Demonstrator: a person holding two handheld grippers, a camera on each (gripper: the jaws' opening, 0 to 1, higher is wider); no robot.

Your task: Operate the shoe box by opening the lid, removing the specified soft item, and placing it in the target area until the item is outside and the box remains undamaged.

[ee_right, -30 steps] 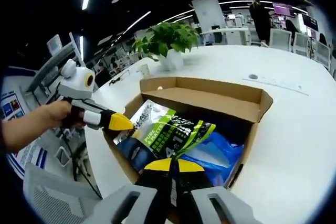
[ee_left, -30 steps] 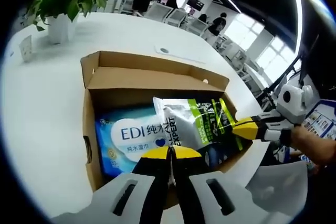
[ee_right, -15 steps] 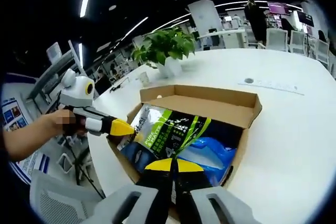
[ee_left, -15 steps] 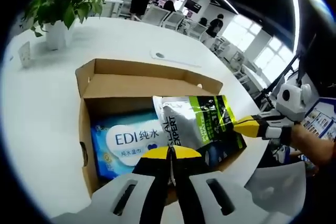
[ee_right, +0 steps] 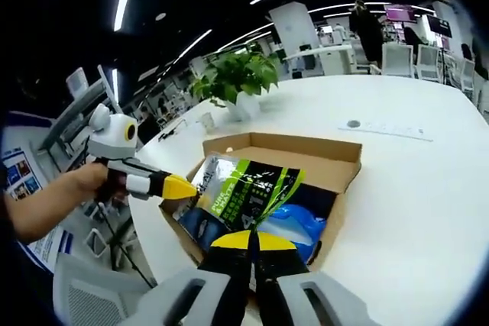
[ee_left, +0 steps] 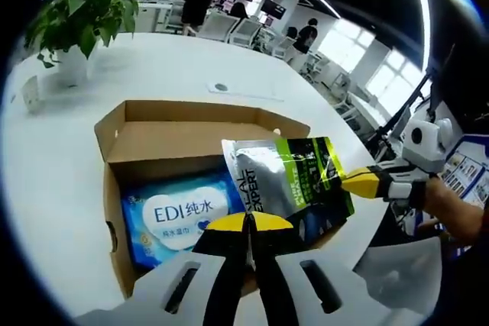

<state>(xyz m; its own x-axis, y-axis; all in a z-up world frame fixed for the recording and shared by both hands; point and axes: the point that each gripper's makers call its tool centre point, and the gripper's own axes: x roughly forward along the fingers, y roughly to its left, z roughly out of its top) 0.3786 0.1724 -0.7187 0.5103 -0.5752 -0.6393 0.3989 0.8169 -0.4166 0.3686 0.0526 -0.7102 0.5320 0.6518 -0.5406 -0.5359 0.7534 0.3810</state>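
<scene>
The right gripper (ee_left: 342, 181) is clamped on the edge of a silver and green pouch (ee_left: 286, 177), its yellow jaws pinched together on the pouch's corner, and the pouch hangs lifted above the open cardboard box (ee_left: 176, 131), tilted so that its printed face turns upward. In the right gripper view that gripper's own jaws (ee_right: 248, 243) rise closed against each other with the pouch (ee_right: 241, 188) just beyond their tips. The left gripper (ee_left: 246, 225) has its yellow-tipped jaws together with nothing seen between them; it hovers just outside the near wall of the box, and in the right gripper view it (ee_right: 192, 188) reaches in from the left with its tip at the box's near corner, close beside the pouch; whether it touches the pouch I cannot tell. Inside the box, beneath the pouch, lies a blue pack of wet wipes (ee_left: 174, 215) flat on the bottom, toward the left gripper's side. The box (ee_right: 286, 150) stands on a white table (ee_right: 412, 188) with its flaps folded out, looking whole. A potted plant (ee_left: 72, 24) stands on the table well beyond the box's far corner.
</scene>
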